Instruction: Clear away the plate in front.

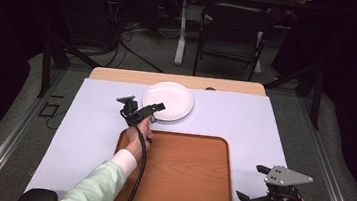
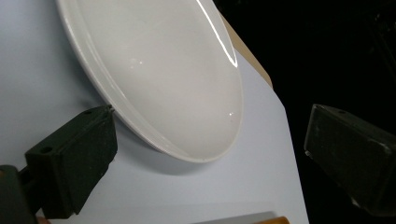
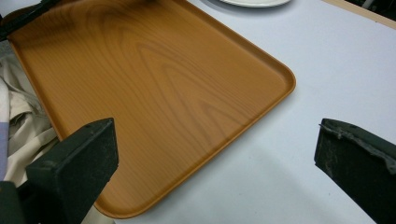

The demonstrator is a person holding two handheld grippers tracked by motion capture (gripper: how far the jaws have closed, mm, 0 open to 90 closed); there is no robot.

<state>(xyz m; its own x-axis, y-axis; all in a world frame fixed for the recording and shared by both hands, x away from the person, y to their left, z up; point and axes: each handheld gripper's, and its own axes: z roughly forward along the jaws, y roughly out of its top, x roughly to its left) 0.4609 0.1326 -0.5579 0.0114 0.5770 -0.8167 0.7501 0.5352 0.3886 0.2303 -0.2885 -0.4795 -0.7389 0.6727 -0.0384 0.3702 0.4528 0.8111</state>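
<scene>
Nearest the person, at the bottom right of the high view, the right gripper hovers low over the counter, just off the near right corner of the wooden tray. Its jaws stand wide apart and hold nothing. The right gripper view looks between them across the bare tray, which lies flat on the pale sheet covering the counter.

Past the tray's far left corner, the person's left hand, in a pale green sleeve, holds the left gripper up to the near left edge of the white plate. Its jaws are also wide open. In the left gripper view one jaw sits just beside the plate's rim, the other well out past the far side; whether either touches the plate cannot be told.

The plate rests on the counter beyond the tray, apart from it. Judging by this, the work is at an early stage: the plate is approached but not yet gripped, and lifting it and setting it down on the tray are probably still to come.
</scene>
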